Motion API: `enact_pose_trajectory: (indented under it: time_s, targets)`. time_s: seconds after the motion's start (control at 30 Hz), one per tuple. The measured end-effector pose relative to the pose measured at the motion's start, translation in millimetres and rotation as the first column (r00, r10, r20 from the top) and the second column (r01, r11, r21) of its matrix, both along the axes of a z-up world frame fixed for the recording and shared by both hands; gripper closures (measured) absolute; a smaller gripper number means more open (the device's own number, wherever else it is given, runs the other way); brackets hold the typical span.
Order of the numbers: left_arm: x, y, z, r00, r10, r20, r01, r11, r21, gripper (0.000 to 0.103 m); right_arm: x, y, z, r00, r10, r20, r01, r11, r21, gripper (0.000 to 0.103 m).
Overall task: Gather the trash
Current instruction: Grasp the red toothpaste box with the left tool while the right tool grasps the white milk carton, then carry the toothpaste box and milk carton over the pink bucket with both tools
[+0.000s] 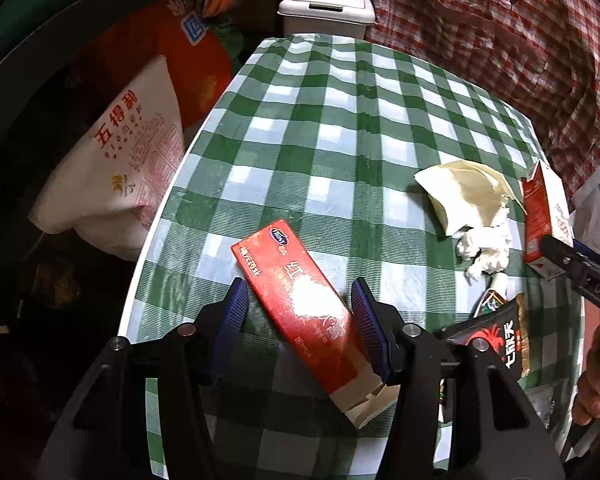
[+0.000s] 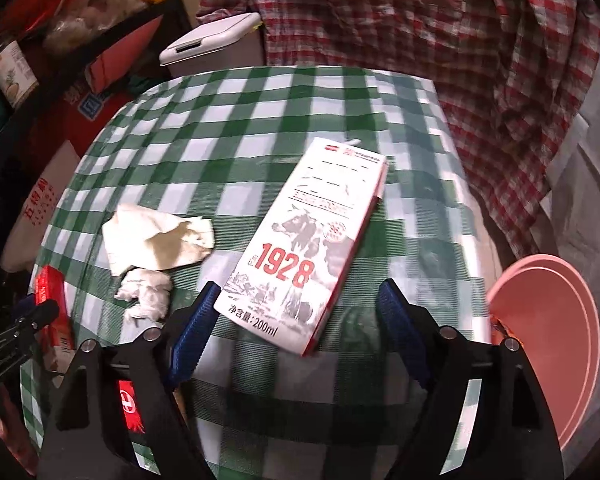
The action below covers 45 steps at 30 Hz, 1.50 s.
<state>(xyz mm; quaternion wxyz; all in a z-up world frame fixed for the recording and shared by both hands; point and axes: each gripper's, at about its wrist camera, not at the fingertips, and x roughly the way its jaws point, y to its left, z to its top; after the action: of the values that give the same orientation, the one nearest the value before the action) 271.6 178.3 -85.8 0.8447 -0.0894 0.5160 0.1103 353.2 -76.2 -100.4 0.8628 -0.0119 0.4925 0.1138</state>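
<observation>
My left gripper [image 1: 300, 300] is open, its blue fingers astride a red cardboard box [image 1: 300, 300] lying on the green-checked table [image 1: 320, 120]. My right gripper [image 2: 300, 304] is open around the lower end of a white "1928" milk carton [image 2: 308, 232] lying flat. That carton also shows at the right edge of the left wrist view [image 1: 544, 216], with the right gripper beside it. A cream paper [image 2: 156, 236] and a crumpled white tissue [image 2: 146, 292] lie left of the carton. A black snack wrapper [image 1: 496, 336] lies right of the left gripper. A white lidded bin [image 1: 327, 16] stands beyond the table's far edge.
A pink bowl [image 2: 556, 344] sits at the table's right edge. A white flour sack [image 1: 120, 160] and red bags [image 1: 172, 48] crowd the shelf to the left. Red-checked cloth [image 1: 480, 32] hangs behind the table on the right.
</observation>
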Motion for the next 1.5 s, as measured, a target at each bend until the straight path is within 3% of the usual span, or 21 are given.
enact_pose_trajectory:
  time_s: [0.23, 0.4, 0.47, 0.73, 1.5]
  targets:
    - [0.4, 2.2, -2.8, 1.0, 0.007, -0.012, -0.007, 1.0, -0.002, 0.05, 0.1, -8.3, -0.1, 1.0, -0.029, 0.007, 0.029, 1.0, -0.011, 0.027]
    - [0.9, 0.2, -5.4, 1.0, 0.005, -0.021, -0.005, 1.0, -0.001, 0.052, -0.3, -7.5, -0.1, 0.999, -0.033, 0.017, 0.034, 0.999, -0.02, 0.041]
    - [1.2, -0.1, -5.4, 1.0, 0.004, -0.02, -0.004, 1.0, 0.0, 0.054, -1.1, -7.5, 0.3, 0.999, -0.03, 0.023, 0.031, 0.999, -0.029, 0.051]
    - [0.9, -2.7, -2.3, 1.0, -0.003, -0.013, 0.003, 1.0, -0.005, 0.066, -6.4, -16.5, 11.0, 0.998, -0.027, 0.062, 0.029, 0.999, -0.039, 0.052]
    - [-12.4, -15.0, 41.4, 0.994, -0.023, 0.105, 0.024, 1.0, -0.011, 0.067, -56.9, -44.3, 62.5, 0.975, 0.017, 0.222, -0.006, 0.999, -0.051, 0.054]
